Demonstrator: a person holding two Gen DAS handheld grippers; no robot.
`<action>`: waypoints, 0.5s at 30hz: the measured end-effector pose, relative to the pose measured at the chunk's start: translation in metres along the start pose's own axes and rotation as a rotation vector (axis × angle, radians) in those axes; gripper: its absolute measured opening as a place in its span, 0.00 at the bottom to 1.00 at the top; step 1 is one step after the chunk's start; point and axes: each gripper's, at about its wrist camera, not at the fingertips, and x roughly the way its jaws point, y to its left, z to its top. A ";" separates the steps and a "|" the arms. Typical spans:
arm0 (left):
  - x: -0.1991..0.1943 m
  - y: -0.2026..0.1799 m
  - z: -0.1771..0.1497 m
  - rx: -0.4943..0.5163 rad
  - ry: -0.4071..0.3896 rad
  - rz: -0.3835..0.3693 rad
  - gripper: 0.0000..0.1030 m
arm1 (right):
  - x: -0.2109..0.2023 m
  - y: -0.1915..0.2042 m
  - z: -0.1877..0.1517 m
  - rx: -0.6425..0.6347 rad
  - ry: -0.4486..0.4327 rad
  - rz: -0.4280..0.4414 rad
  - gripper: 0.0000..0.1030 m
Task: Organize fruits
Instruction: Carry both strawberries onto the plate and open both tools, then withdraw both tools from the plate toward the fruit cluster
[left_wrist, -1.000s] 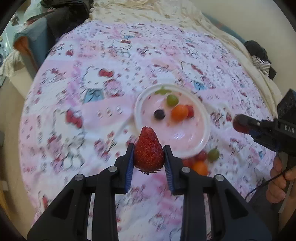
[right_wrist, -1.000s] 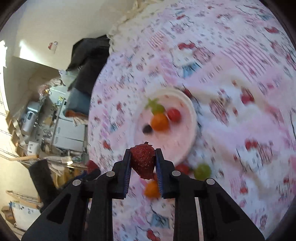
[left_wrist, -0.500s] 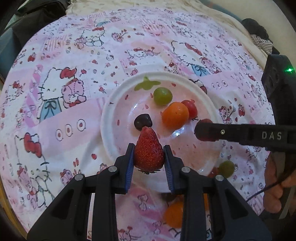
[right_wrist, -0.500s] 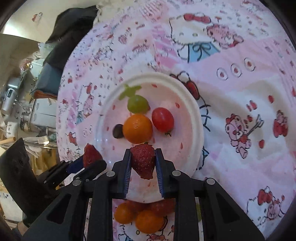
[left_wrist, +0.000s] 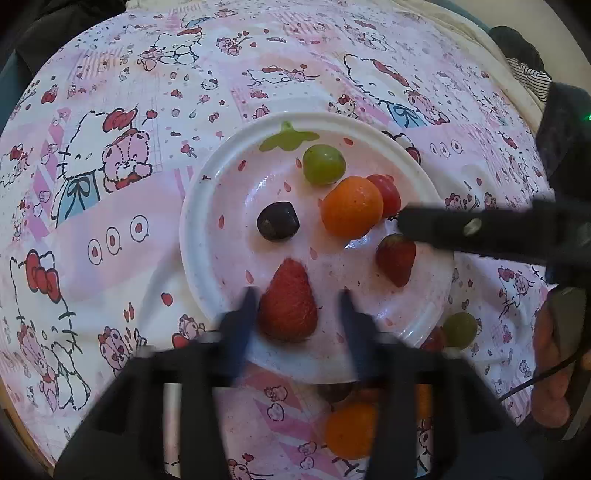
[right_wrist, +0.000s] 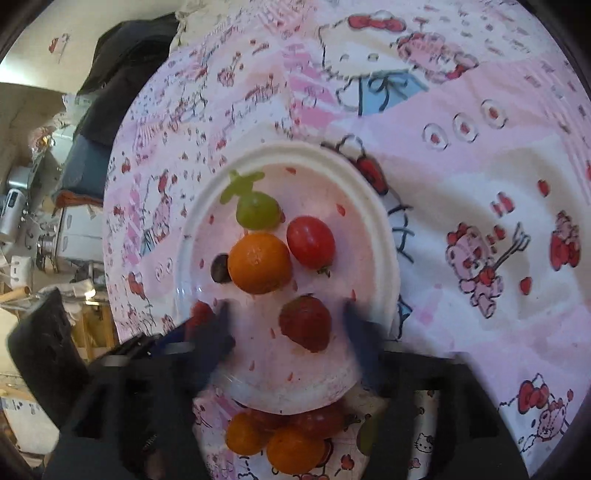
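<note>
Left hand-held gripper (left_wrist: 295, 306): jaws are standing wide apart, blurred, flanking a large strawberry (left_wrist: 289, 301) that is lying on the white plate (left_wrist: 199, 206) near its front rim. The left finger appears to be just beside the berry, though blur is making contact hard to judge; the right finger is sitting clear of it.

Right hand-held gripper (right_wrist: 286, 325): jaws are likewise spread wide, gripping nothing. A second strawberry (right_wrist: 305, 323) is resting on the plate between them, touching neither finger.

Also lying on the plate: a green grape (left_wrist: 324, 164), an orange fruit (left_wrist: 351, 212), a cherry tomato (right_wrist: 311, 242) and a dark grape (left_wrist: 277, 221). More fruits (right_wrist: 284, 439) are sitting on the patterned bedsheet (left_wrist: 110, 166) just beyond the plate's near rim.
</note>
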 end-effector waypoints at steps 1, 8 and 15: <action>-0.003 0.000 -0.001 0.001 -0.018 0.001 0.67 | -0.004 0.000 0.001 0.002 -0.012 0.009 0.76; -0.019 -0.006 -0.002 0.029 -0.073 0.010 0.70 | -0.028 -0.001 0.003 0.022 -0.050 0.057 0.76; -0.032 0.001 -0.006 -0.006 -0.093 0.015 0.70 | -0.044 -0.008 -0.007 0.047 -0.066 0.053 0.76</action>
